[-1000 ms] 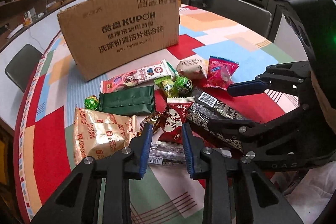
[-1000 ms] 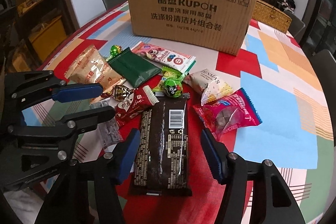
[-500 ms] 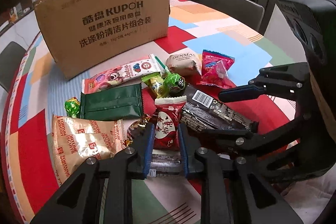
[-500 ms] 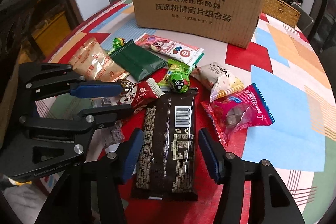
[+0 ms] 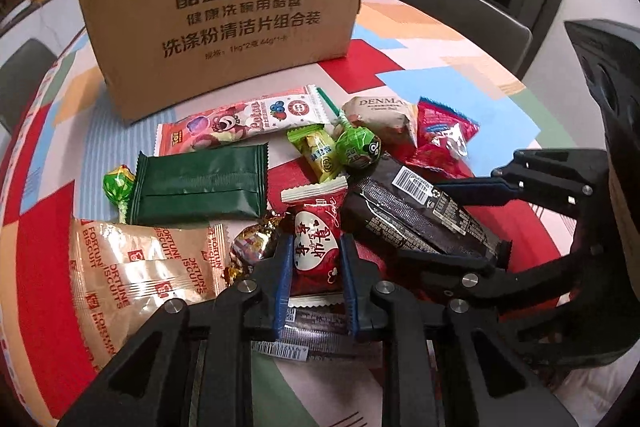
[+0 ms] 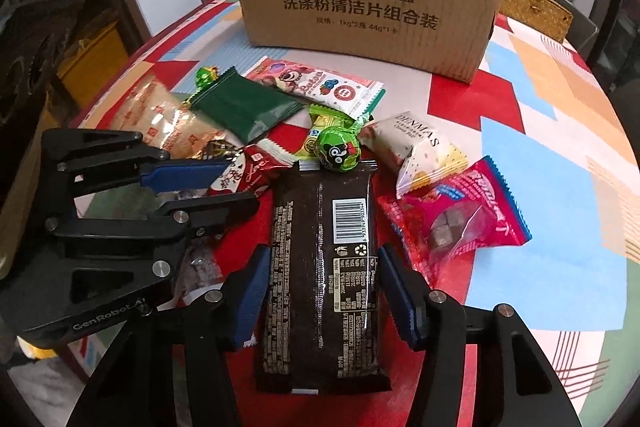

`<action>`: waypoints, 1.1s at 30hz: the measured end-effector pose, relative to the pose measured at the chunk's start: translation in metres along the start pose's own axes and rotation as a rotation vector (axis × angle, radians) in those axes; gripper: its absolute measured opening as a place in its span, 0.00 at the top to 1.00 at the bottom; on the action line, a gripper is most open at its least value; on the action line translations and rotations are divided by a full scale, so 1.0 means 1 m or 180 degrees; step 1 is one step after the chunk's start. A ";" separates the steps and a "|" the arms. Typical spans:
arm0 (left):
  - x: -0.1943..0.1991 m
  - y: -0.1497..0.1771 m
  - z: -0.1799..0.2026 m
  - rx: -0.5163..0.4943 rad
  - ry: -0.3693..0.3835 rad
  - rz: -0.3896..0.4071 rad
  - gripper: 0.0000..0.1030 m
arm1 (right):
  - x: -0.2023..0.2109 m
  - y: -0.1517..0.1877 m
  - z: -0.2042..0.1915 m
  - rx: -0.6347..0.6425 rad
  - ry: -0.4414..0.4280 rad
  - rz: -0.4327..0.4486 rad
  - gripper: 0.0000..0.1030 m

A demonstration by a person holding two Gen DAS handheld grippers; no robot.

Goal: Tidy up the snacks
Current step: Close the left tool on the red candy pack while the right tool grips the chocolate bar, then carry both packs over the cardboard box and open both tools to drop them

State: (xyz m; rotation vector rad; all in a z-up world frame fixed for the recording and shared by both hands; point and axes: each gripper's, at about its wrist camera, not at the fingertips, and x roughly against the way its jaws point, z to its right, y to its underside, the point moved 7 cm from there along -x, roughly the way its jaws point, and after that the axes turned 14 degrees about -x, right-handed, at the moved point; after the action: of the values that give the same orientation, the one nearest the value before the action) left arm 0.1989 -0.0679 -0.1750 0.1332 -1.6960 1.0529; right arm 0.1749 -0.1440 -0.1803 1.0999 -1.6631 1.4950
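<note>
Two tools worked: left tool (image 5: 314, 263) had narrowed onto the red packet (image 5: 316, 251), starting pickup; right tool (image 6: 322, 291) straddled the dark bar (image 6: 324, 259), apart.

Even indoor light, glare on shiny wrappers — strong fisheye bending, dark vignetted corners.

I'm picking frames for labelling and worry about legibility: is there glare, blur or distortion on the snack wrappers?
Left wrist view: fisheye bows the cardboard box; glare streaks the Fortune Biscuits bag. Right wrist view: that bag is washed out; the dark chocolate pack stays sharp, barcode legible.
</note>
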 end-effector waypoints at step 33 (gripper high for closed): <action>0.120 -0.035 0.011 0.0370 -0.0658 0.0603 0.78 | 0.101 -0.019 -0.005 -0.0210 -0.0470 0.0664 0.51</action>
State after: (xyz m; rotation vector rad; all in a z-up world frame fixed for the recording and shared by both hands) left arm 0.1612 -0.0484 -0.0565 0.1628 -1.8601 1.3171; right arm 0.1466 -0.1556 -0.0822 1.0493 -1.9666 1.5044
